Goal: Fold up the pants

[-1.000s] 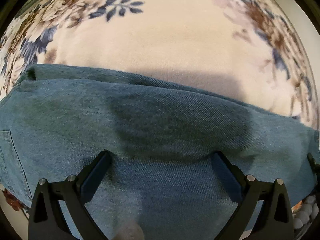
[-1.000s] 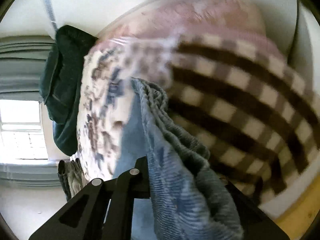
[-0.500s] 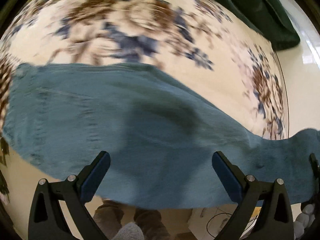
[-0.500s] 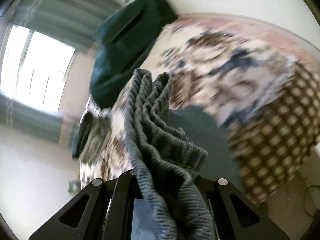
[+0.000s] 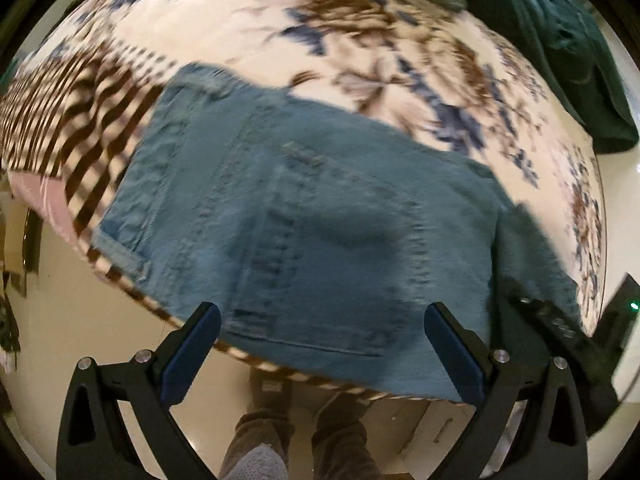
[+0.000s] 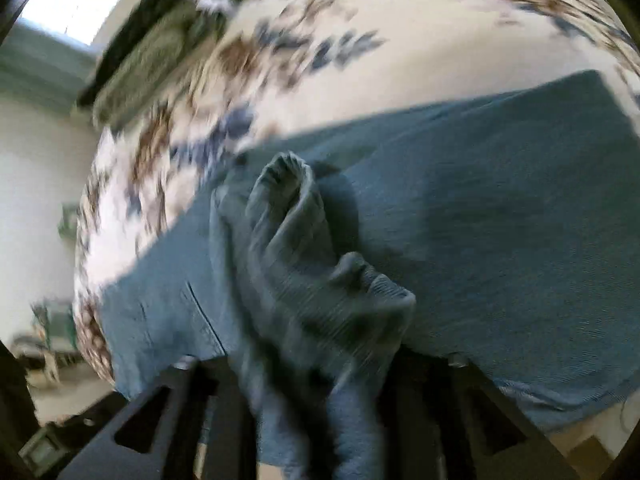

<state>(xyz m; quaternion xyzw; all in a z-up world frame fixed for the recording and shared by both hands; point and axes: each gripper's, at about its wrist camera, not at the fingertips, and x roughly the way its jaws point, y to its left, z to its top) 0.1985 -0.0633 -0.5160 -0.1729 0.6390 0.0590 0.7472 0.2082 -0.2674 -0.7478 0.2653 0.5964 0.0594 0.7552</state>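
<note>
Blue jeans (image 5: 320, 200) lie flat at the near edge of a bed, back pocket up. My left gripper (image 5: 322, 312) hovers above them, pointing steeply down, its jaws wide open with nothing between them. In the right wrist view a bunched fold of the same denim (image 6: 304, 264) rises between the fingers of my right gripper (image 6: 324, 364), over the flat part of the jeans (image 6: 500, 200). The right jaws are opening, and dark gaps show beside the cloth. The picture is blurred and the cloth hides the pads.
A floral bed cover (image 5: 240, 12) lies under the jeans, with a brown checked blanket (image 5: 80, 92) at the left. A dark green garment (image 5: 560, 40) lies at the far right. The person's legs (image 5: 304, 432) stand at the bed edge. Grey folded clothes (image 6: 152, 52) sit beyond.
The left gripper has swept along the jeans from a plain stretch to the pocket end at the bed edge. The right gripper carried the bunched denim over the flat jeans, and its jaws have spread.
</note>
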